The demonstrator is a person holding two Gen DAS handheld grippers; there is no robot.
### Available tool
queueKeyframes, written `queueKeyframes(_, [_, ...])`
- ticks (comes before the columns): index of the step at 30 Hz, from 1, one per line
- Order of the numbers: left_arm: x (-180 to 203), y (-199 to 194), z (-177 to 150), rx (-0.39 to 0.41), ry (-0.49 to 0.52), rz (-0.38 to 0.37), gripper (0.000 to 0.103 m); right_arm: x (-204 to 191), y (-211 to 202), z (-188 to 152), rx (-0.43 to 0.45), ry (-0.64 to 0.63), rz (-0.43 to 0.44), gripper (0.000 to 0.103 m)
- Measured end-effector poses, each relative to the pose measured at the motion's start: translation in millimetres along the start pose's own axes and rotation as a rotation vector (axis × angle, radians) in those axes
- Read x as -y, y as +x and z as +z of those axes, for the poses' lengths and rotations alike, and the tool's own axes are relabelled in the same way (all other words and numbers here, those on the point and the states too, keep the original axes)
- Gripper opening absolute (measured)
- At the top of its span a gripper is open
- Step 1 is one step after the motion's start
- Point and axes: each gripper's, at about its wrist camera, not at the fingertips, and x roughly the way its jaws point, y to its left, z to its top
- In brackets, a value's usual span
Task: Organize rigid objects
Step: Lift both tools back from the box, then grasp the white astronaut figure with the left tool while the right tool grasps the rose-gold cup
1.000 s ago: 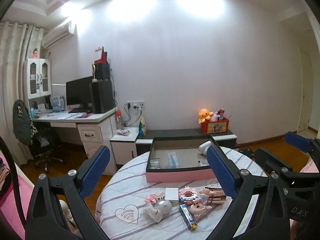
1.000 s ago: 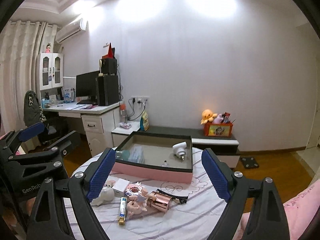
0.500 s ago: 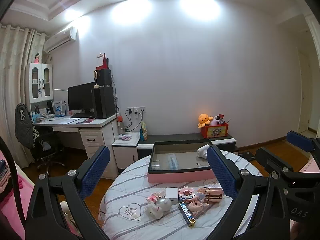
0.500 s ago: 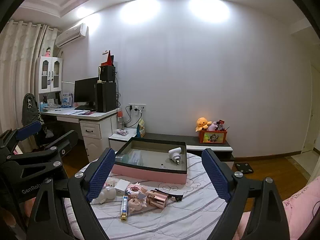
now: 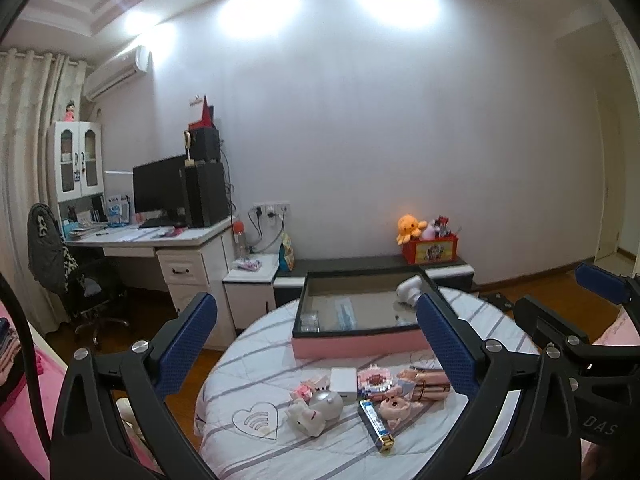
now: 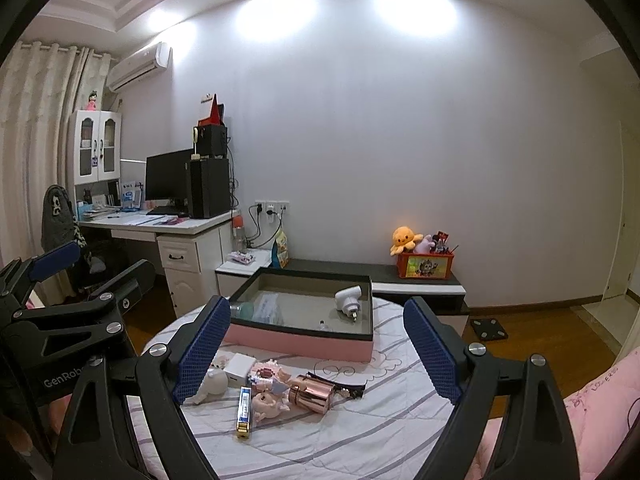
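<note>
A pink tray [image 5: 356,347] with a dark rim sits at the far side of the round striped table [image 5: 256,344]. A white plug adapter [image 5: 408,292] lies inside it. In front of the tray lie a white box [image 5: 343,379], a pink brick toy [image 5: 374,380], a pig figurine [image 5: 394,404], a rose-gold cylinder [image 6: 312,392], a blue and gold bar [image 6: 244,410] and a white figure [image 5: 316,410]. My left gripper [image 5: 316,340] and my right gripper [image 6: 318,348] hover side by side above the near edge. Both are open and hold nothing.
A black hair clip [image 6: 344,388] lies beside the cylinder. Behind the table stand a low dark bench [image 6: 384,270] with a red toy box [image 6: 426,266] and a white desk [image 5: 160,240] with a monitor. Pink bedding [image 6: 592,412] lies at the right.
Both views have only swayed slightly. Neither gripper's jaws have changed width, and nothing on the table has moved.
</note>
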Motion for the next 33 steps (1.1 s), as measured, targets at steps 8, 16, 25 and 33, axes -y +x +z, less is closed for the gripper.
queueKeyframes(8, [-4.4, 53.6, -39.5, -0.172, -0.012, -0.059, 0.103, 3.1, 46.9, -32.5, -0.126, 0.026, 0.008, 0.090])
queueKeyframes(16, [-20.7, 110.0, -108.8, -0.397, 0.005, -0.037, 0.103, 13.1, 99.9, -78.7, -0.288, 0.047, 0.019, 0.090])
queueKeyframes(25, [-27.1, 163.4, -143.8, -0.562, -0.057, -0.086, 0.103, 31.7, 140.9, -111.2, -0.415, 0.085, -0.010, 0.090])
queueKeyframes(33, [-22.4, 182.1, -145.9, -0.594, -0.058, -0.121, 0.072, 40.4, 160.0, -120.8, -0.469, 0.086, -0.027, 0.090])
